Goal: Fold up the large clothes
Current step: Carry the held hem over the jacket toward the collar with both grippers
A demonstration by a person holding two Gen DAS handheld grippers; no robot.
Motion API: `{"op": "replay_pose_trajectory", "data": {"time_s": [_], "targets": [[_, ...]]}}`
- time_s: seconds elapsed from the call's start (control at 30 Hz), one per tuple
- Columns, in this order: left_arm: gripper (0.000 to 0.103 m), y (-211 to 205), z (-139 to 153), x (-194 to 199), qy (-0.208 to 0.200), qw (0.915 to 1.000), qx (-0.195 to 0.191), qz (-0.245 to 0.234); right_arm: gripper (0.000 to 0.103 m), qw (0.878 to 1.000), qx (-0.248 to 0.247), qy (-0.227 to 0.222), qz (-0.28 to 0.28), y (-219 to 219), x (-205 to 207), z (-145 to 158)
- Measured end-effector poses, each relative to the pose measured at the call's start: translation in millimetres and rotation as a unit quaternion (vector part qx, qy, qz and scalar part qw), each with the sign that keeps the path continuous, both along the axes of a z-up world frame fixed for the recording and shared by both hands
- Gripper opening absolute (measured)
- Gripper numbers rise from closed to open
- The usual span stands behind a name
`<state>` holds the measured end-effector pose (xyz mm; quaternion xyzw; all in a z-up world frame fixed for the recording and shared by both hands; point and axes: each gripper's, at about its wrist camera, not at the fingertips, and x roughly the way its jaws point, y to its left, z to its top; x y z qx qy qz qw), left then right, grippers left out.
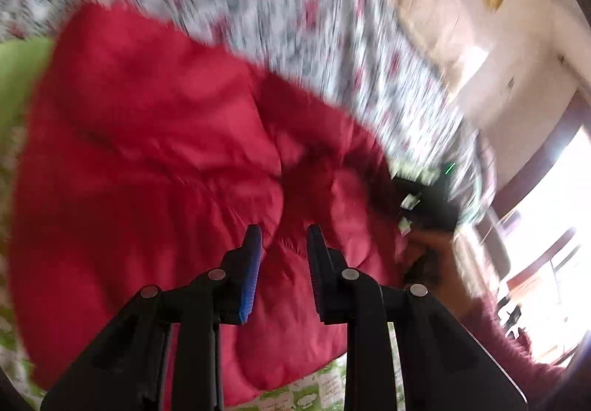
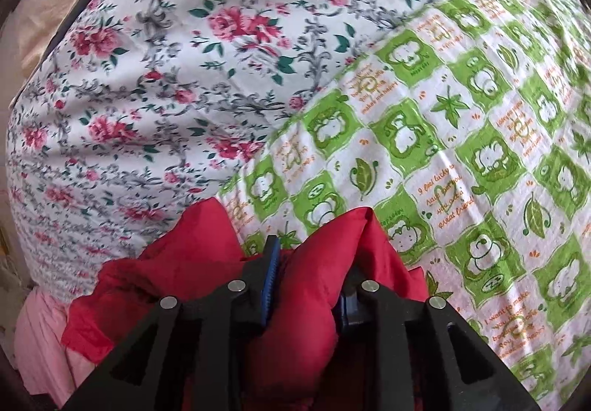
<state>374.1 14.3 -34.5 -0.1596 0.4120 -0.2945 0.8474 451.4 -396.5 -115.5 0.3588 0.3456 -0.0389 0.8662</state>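
Both claws are over the red quilted jacket point(image 1: 155, 152): my right gripper point(image 2: 306, 285) has a puffy fold bulging between its part-open jaws, while my left gripper point(image 1: 284, 244) hangs narrowly parted and empty above it. Jacket lies on the green-checked sheet point(image 2: 461, 152), beside the floral cover point(image 2: 166, 60).

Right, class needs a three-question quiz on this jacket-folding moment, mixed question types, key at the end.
1. True or false: the left gripper has red fabric clamped between its pads.
2. What lies between the right gripper fingers?
A. a bunched fold of the red padded jacket
B. the floral sheet
C. nothing
3. Fill in: the jacket's tip beyond the right gripper rests on the ____-and-white cartoon-print cover.

Key
1. False: its jaws stand apart above the jacket, nothing between them.
2. A
3. green
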Motion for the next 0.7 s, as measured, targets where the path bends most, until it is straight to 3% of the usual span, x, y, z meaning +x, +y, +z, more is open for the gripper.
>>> {"op": "replay_pose_trajectory", "data": {"time_s": [0.07, 0.23, 0.33, 0.47, 0.6, 0.67, 0.7], "targets": [[0.021, -9.8, -15.0, 10.1, 0.017, 0.9996, 0.019, 0.010, 0.032, 1.000, 0.005, -0.010, 0.021, -4.1, -2.6, 16.1], [0.018, -3.6, -30.6, 29.6, 0.044, 0.9985, 0.008, 0.031, 0.040, 0.996, 0.039, -0.061, 0.050, -21.9, -24.0, 55.6], [0.018, -10.0, -29.6, 27.6, 0.038, 0.9984, 0.025, 0.032, 0.048, 0.995, 0.023, -0.088, 0.051, -21.4, -40.6, 71.5], [0.018, -12.9, -26.5, 30.4, 0.040, 0.9977, 0.042, 0.036, 0.048, 0.990, -0.003, -0.130, 0.058, -9.9, -68.0, 78.6], [0.018, -19.1, -16.7, 36.7, 0.026, 0.9958, 0.077, 0.042, 0.048, 0.978, -0.065, -0.137, 0.147, 42.6, -72.9, 78.5], [0.018, -20.3, -14.6, 45.7, 0.022, 0.9938, 0.097, 0.051, 0.048, 0.964, -0.123, -0.122, 0.203, 75.1, -67.5, 74.8], [0.018, -21.1, -14.2, 52.3, 0.025, 0.9925, 0.106, 0.056, 0.048, 0.950, -0.172, -0.099, 0.240, 98.5, -57.8, 70.4]]}}
